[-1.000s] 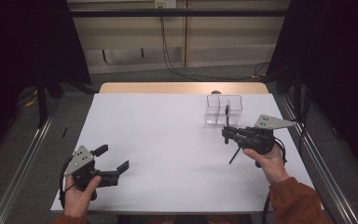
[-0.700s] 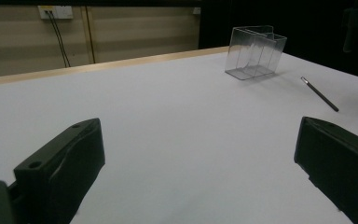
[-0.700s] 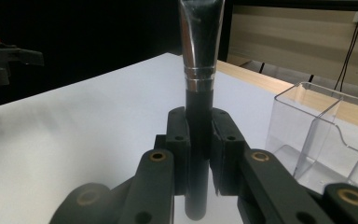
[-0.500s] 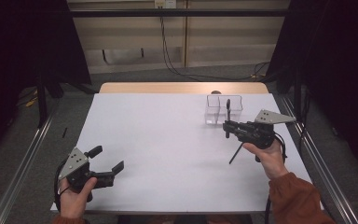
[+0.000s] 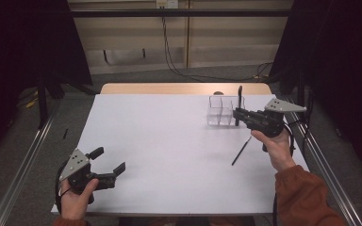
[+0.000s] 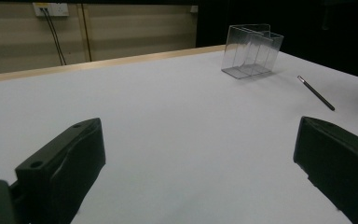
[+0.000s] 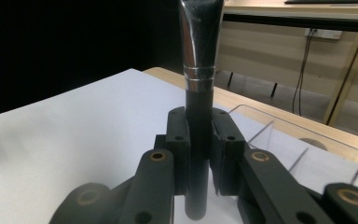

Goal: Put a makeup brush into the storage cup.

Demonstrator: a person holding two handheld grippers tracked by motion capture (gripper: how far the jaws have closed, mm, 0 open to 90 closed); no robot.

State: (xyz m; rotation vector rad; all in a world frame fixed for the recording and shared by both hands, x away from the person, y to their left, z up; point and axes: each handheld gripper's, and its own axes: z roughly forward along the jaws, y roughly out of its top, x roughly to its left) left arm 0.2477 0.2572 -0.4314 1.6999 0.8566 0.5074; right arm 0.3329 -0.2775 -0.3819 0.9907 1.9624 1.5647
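Right gripper point(image 5: 238, 114) level beside clear box point(image 5: 225, 111), clamping upright black brush point(image 7: 199, 107); left gripper point(image 5: 107, 163) wide, empty

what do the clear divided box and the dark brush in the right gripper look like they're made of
The clear divided box looks like hard, glossy acrylic or similar plastic: see-through walls with bright edges. The dark brush, clamped upright in the right gripper, has a matt black handle, plastic or painted wood, hard to tell, and a shiny silver collar that reflects like polished metal.
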